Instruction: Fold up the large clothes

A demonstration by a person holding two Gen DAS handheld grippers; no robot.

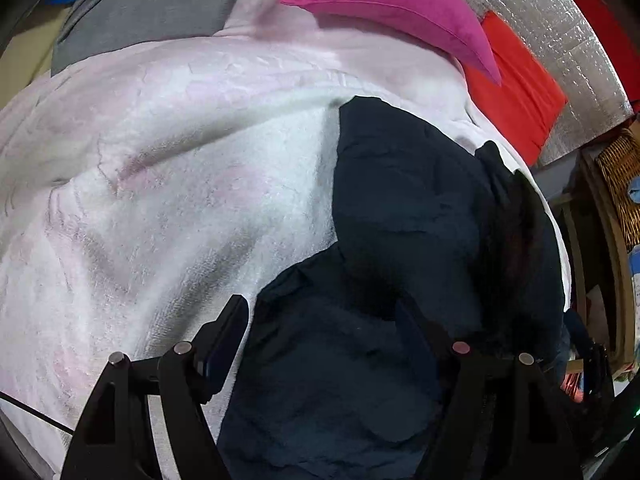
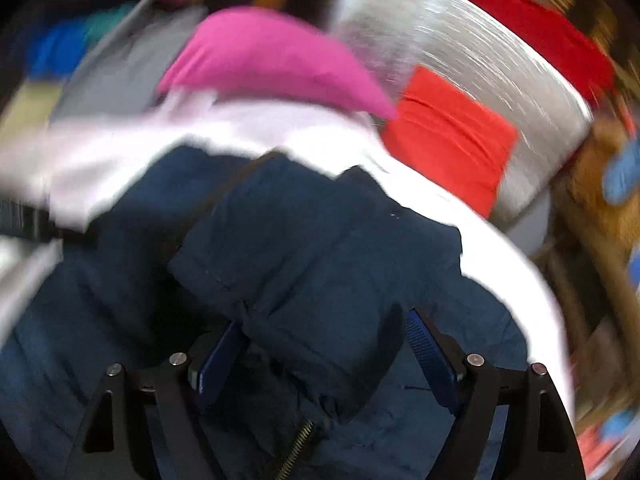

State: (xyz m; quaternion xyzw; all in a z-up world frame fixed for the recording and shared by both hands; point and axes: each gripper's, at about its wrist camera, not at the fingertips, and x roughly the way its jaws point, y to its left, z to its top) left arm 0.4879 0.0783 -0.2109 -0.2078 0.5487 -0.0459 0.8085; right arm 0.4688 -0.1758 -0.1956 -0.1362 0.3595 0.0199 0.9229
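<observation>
Seen sharply only from the left wrist: a navy jacket spread over the right half of a pale pink fleece blanket, reaching that blanket's right edge. Left gripper hanging above the garment's near part, jaws spread, no cloth pinched; whether the fingertips touch the fabric cannot be told. Beyond the blanket's far edge, a magenta pillow, a red cushion against a silver quilted panel, and a grey pillow at the far left corner. At the right rim, a wicker basket, cut off by the frame, contents too small to make out.

Shown only from the right wrist, though heavily smeared by motion: a folded thickness of the jacket lying across the rest of the garment, plus a brass zipper at the near edge. Right gripper with jaws spread wide, blue ribbed pads on both sides of that fold, not squeezing it. Same magenta pillow, red cushion and silver panel recognisable past the blanket; blue and teal shapes at the far left too blurred to name.

Hidden: the garment's sleeves and collar, not separable in the dark cloth in either view; the near hem, cut off behind both grippers' black frames.
</observation>
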